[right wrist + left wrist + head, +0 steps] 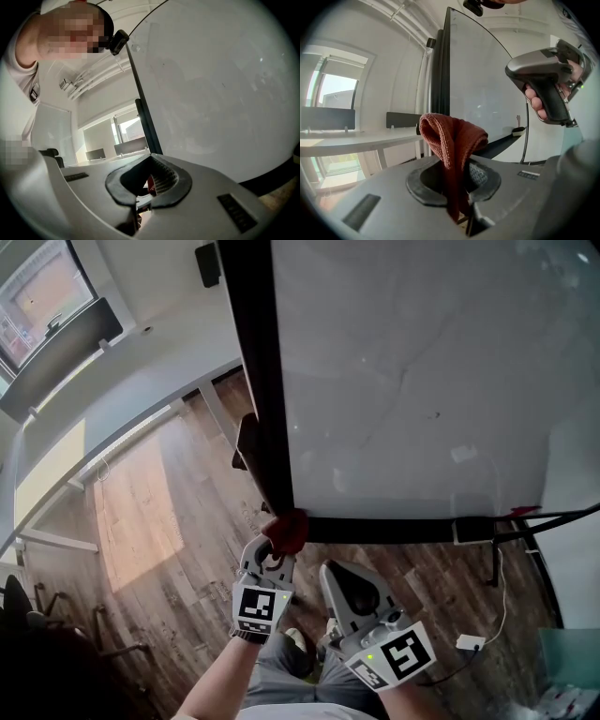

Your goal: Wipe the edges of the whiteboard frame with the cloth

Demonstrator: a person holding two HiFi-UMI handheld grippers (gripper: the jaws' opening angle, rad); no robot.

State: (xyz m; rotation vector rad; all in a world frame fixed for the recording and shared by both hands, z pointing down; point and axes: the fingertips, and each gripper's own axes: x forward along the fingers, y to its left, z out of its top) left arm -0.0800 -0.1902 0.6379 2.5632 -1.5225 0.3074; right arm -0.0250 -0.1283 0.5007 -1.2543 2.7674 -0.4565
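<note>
The whiteboard (422, 362) has a black frame (258, 362) with a left edge and a bottom edge (375, 529). My left gripper (278, 545) is shut on a red cloth (289, 527), and the cloth presses against the frame's bottom-left corner. In the left gripper view the cloth (452, 136) stands bunched up out of the jaws of the left gripper (457, 185), with the frame (442, 70) just behind. My right gripper (337, 573) hangs below the bottom edge, shut and holding nothing. In its own view the right gripper (146, 183) points up along the board (220, 84).
A black and white eraser (472, 530) and a red marker (525, 512) sit on the bottom edge at the right. A cable runs down to a white adapter (469, 643) on the wooden floor (159, 521). A long white desk (56, 456) lies at the left.
</note>
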